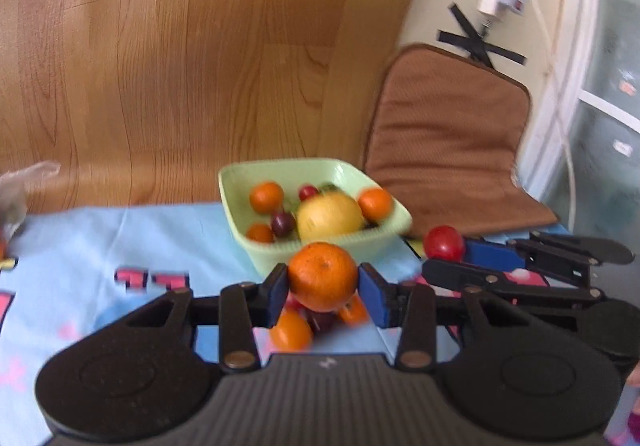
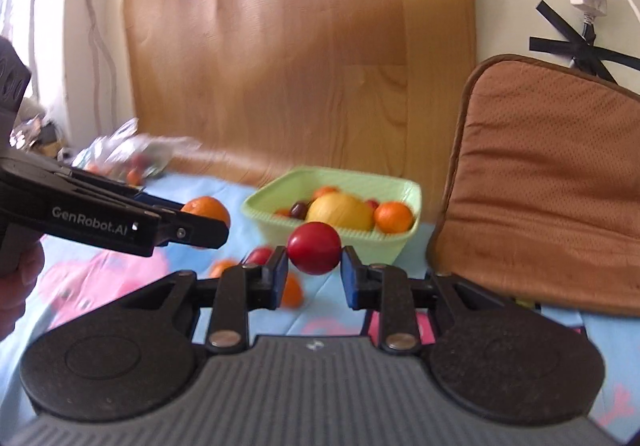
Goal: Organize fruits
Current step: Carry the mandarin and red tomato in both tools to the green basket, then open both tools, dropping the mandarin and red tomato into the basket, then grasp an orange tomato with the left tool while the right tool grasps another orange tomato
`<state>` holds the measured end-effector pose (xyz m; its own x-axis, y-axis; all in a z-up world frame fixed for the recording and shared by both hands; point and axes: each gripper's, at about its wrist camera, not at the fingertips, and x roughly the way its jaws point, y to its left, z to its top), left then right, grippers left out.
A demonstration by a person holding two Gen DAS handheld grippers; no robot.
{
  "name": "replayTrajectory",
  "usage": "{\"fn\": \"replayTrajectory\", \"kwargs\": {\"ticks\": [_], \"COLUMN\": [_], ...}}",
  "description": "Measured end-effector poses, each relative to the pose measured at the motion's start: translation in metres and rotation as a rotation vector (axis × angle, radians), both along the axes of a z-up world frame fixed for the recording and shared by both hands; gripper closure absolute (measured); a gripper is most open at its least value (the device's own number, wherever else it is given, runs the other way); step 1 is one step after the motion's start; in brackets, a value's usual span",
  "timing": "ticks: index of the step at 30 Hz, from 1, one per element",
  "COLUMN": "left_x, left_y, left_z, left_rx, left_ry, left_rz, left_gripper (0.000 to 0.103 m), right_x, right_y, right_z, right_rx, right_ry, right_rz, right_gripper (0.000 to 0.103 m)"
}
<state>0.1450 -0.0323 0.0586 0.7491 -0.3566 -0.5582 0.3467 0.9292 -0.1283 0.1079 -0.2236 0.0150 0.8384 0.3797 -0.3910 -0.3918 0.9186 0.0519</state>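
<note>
**Both claws loaded, bowl just ahead**

Left gripper (image 1: 323, 288) clamped on a tangerine (image 1: 322, 276), blue pads pressing its two sides across the widest part, probably so the round skin cannot roll out. Right gripper (image 2: 314, 266) clamped the same way on a small red fruit (image 2: 314, 253), gripped at mid-height, pads touching both flanks. Both fruits held off the blue cloth (image 1: 120, 234), near each other and on the near side of the green bowl (image 1: 276, 258), which sits toward the far edge of the cloth, beside the brown cushion (image 1: 444, 142). Already in the bowl: a large yellow fruit (image 1: 330, 216), several tangerines and some dark red ones, so likely the collecting place. Loose fruit (image 1: 291, 330) lying on the cloth under the left claw, apparently waiting to be sorted. Judged next: over the rim, then release low, so nothing bounces out. Plastic bag (image 2: 132, 150) at the far left edge, well apart.
</note>
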Motion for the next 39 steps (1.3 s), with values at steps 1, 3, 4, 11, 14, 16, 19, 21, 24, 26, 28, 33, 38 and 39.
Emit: {"fn": "replayTrajectory", "kwargs": {"ticks": [1, 3, 4, 11, 14, 16, 19, 21, 24, 26, 28, 33, 38, 39], "left_x": [0.014, 0.038, 0.048, 0.089, 0.088, 0.082, 0.064, 0.047, 0.018, 0.002, -0.011, -0.011, 0.002, 0.005], "left_y": [-0.001, -0.003, -0.005, -0.014, -0.013, -0.007, 0.007, 0.017, 0.030, 0.035, 0.035, 0.035, 0.037, 0.036], "left_z": [0.001, -0.001, -0.003, -0.031, -0.029, -0.021, -0.005, 0.001, -0.002, -0.013, -0.027, -0.049, -0.056, -0.057], "left_rx": [0.002, 0.006, 0.012, 0.054, 0.051, 0.035, 0.002, -0.019, -0.036, -0.039, -0.033, -0.104, -0.189, -0.196], "left_ry": [-0.002, -0.001, 0.001, 0.051, 0.038, 0.024, -0.013, -0.026, -0.025, 0.000, 0.033, 0.134, 0.167, 0.172], "left_rz": [0.007, 0.013, 0.018, 0.048, 0.065, 0.078, 0.097, 0.109, 0.115, 0.112, 0.097, 0.090, 0.090, 0.080], "left_gripper": [0.065, 0.065, 0.065, 0.060, 0.059, 0.057, 0.057, 0.057, 0.054, 0.052, 0.051, 0.050, 0.050, 0.050], "right_x": [0.013, 0.036, 0.046, 0.076, 0.073, 0.067, 0.055, 0.044, 0.020, 0.009, 0.003, 0.006, 0.028, 0.031], "right_y": [-0.001, -0.004, -0.005, -0.005, -0.003, -0.003, -0.009, -0.013, -0.018, -0.018, -0.014, -0.002, 0.004, 0.006], "right_z": [0.001, 0.000, -0.002, -0.021, -0.022, -0.017, -0.005, 0.001, -0.001, -0.009, -0.021, -0.035, -0.037, -0.038], "right_rx": [0.012, 0.033, 0.037, 0.018, 0.010, 0.005, 0.037, 0.059, 0.070, 0.072, 0.064, 0.060, 0.113, 0.109], "right_ry": [0.005, 0.018, 0.024, 0.061, 0.042, 0.015, -0.019, -0.032, -0.019, 0.030, 0.101, 0.179, 0.228, 0.231], "right_rz": [-0.019, -0.050, -0.060, -0.084, -0.085, -0.092, -0.093, -0.085, -0.060, -0.027, 0.020, 0.044, 0.073, 0.083], "right_gripper": [0.072, 0.072, 0.072, 0.071, 0.070, 0.070, 0.070, 0.070, 0.070, 0.070, 0.070, 0.070, 0.070, 0.070]}}
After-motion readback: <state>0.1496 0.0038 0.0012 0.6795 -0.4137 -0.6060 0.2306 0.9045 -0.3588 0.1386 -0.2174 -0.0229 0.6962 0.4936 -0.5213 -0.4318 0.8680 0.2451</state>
